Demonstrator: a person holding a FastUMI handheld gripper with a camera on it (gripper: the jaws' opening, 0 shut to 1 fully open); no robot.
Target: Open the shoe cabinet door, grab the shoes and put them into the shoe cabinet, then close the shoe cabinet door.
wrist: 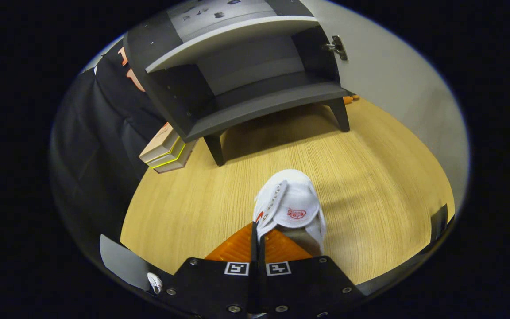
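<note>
Claw (258,241) noted low and well in front of the shoe cabinet (246,75), over the table (383,177); the orange fingers (233,250) are drawn almost together, with only a thin edge of the white shoe (292,208) pinched between them at its collar. The rest of the shoe hangs ahead of the fingertips, toe toward the cabinet.

Cabinet recorded as standing on short legs, its door (396,75) swung wide to the cabinet's right, hinge (338,47) exposed, lower shelf (268,99) bare and dark.

Risks judged from here:
- The cabinet opening is low under the upper shelf (233,35); the shoe could be knocked against that shelf or the bottom lip if it is carried in too high or too low.
- The grip is taken on soft fabric only; the shoe could swing, twist or slip out on the way.
- A stack of boxes (166,150) sits beside the cabinet's left leg and could be brushed if the approach drifts that way.
</note>
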